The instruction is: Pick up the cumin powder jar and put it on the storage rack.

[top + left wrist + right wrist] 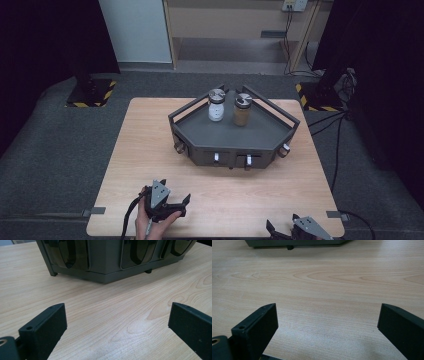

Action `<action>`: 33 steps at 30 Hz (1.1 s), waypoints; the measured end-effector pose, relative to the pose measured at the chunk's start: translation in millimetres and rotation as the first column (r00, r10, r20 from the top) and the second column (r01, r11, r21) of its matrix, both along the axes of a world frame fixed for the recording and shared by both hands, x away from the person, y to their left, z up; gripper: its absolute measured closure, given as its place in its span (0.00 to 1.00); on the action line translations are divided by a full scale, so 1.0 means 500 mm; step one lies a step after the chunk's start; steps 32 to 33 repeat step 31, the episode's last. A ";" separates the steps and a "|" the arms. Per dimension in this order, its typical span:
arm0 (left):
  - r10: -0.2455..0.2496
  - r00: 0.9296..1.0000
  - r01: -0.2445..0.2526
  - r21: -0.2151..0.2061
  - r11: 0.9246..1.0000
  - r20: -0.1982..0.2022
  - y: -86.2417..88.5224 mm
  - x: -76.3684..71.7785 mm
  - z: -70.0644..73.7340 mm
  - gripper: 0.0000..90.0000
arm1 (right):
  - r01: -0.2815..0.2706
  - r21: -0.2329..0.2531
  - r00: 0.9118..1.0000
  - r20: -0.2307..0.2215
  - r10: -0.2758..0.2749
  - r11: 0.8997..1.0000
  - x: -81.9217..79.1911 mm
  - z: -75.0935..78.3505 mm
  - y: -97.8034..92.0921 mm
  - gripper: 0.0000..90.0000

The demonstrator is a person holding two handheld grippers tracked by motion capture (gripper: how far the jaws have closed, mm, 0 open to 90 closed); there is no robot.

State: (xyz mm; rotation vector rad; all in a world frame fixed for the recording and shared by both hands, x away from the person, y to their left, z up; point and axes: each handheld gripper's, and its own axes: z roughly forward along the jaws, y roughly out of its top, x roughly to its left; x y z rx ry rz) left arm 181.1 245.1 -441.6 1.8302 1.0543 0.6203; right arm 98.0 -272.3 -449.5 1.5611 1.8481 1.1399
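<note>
Here both claws, left claw (172, 206) and right claw (287, 227), gape released over the pale wooden table (150, 150); grey carpet (60, 140) surrounds.

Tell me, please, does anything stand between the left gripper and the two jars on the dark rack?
Nothing lies on the bare table between the left gripper, jaws open, and the rack. The white jar and the brown jar stand at the rack's back, behind its front edge and inside the side rails.
</note>
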 end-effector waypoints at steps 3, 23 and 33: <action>0.001 1.000 -0.001 -0.001 1.000 0.000 0.001 0.000 0.000 0.01 | 0.000 -0.002 1.000 0.000 0.000 1.000 0.000 0.000 0.000 0.04; 0.002 1.000 -0.002 -0.003 1.000 0.006 0.002 -0.001 0.001 0.01 | -0.007 -0.010 1.000 0.014 0.007 1.000 -0.002 0.000 0.001 0.04; 0.002 1.000 -0.002 -0.006 1.000 0.009 0.002 -0.001 0.001 0.01 | -0.004 -0.008 1.000 0.015 0.004 1.000 -0.003 -0.001 0.000 0.04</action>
